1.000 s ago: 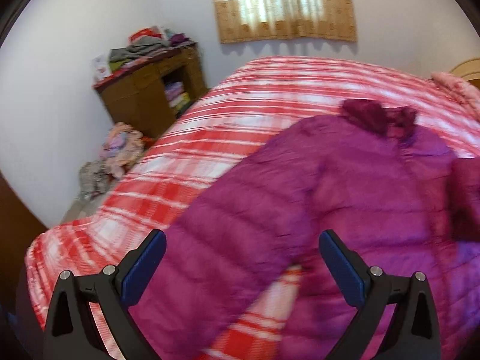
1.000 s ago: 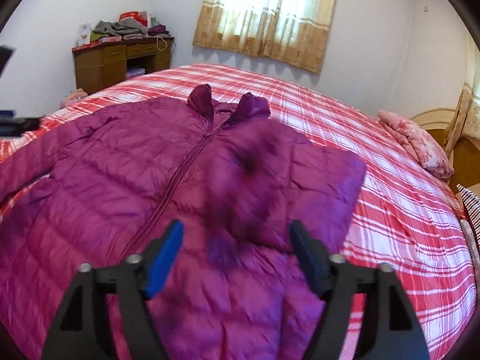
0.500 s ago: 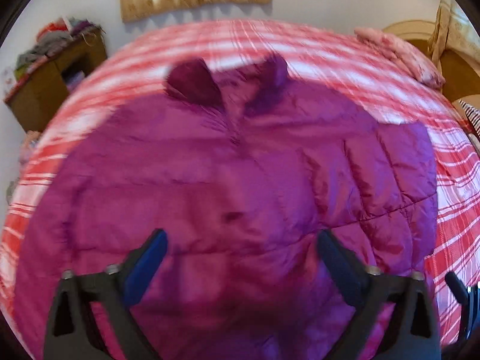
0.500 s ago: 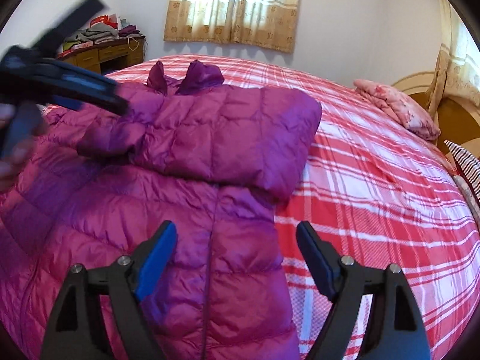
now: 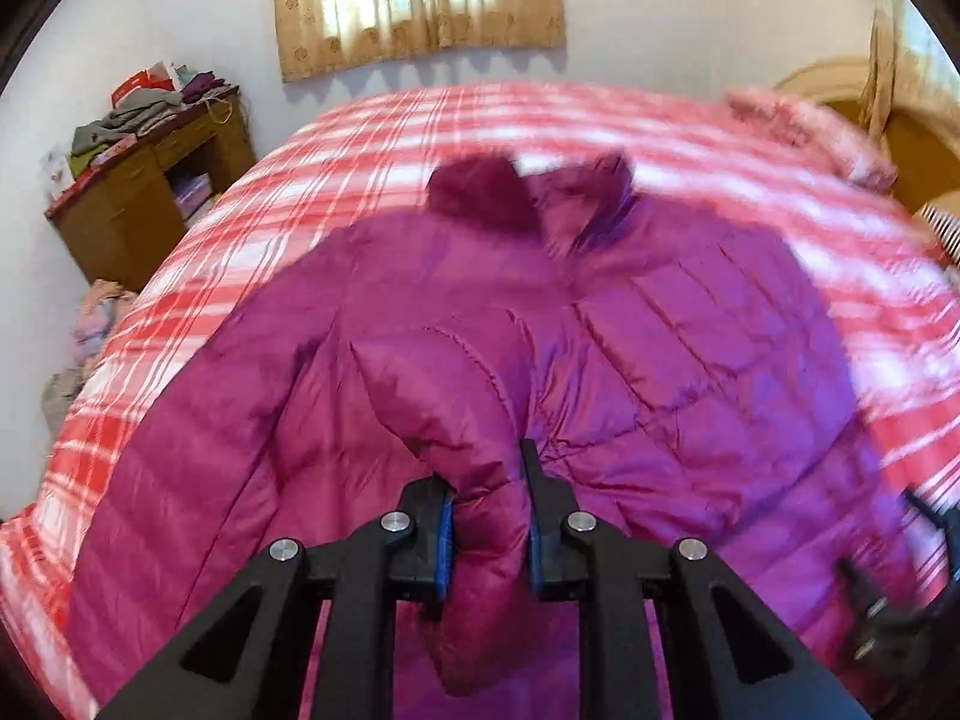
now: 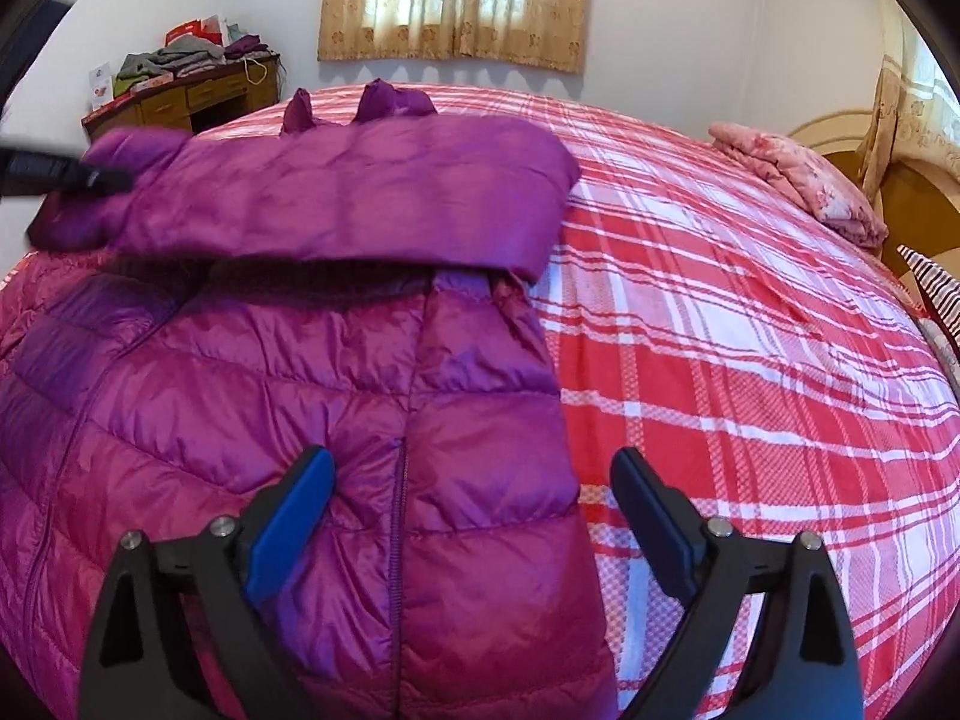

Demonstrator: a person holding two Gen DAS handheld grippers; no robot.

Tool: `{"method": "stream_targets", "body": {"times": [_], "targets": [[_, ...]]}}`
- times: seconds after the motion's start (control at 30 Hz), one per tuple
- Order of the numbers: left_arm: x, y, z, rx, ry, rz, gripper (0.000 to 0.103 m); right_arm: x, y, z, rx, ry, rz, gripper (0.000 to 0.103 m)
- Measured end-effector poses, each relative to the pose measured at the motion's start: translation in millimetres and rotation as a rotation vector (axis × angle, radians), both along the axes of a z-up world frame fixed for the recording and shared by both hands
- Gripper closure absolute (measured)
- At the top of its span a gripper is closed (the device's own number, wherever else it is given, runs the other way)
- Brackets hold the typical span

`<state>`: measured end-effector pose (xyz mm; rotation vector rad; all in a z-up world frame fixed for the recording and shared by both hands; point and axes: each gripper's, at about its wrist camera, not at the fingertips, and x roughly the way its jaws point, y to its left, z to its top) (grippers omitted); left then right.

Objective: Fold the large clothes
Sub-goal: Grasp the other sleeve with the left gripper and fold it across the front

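Observation:
A large magenta puffer jacket lies spread on the red plaid bed, collar away from me. My left gripper is shut on the end of a jacket sleeve and holds it over the jacket's body. In the right wrist view the jacket lies with its right sleeve folded across the chest. My right gripper is open and empty above the jacket's right hem edge. The left gripper shows blurred at the far left there.
A wooden desk piled with clothes stands by the left wall, with more clothes on the floor. A folded pink quilt lies at the bed's far right near the headboard. A curtained window is behind the bed.
My left gripper has closed on a jacket sleeve and lifted it over the jacket. My right gripper has stayed open and drifted toward the jacket's right hem.

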<state>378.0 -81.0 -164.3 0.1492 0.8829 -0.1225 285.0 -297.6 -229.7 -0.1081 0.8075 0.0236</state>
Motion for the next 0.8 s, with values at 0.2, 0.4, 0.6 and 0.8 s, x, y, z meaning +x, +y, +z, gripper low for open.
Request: {"method": "stream_targets", "body": {"times": [0.2,0.4,0.6,0.8], "targets": [[-2,-17,-17,0.152,-0.039,0.012,0.068,2,-3,2,0.033,0.019,0.006,0.008],[-19,-13,32,0.209,-0.324,0.091,0.011,1,-33,48,0.155,0.002,0.006,0.036],[7,-13,32,0.106,-0.301,0.141,0.009,52,-32,88,0.108,-0.084,-0.01,0.043],[37,-40,-18,0.186,-0.195,0.13,0.009,121,-6,46,0.138,-0.052,0.052,0.051]]}}
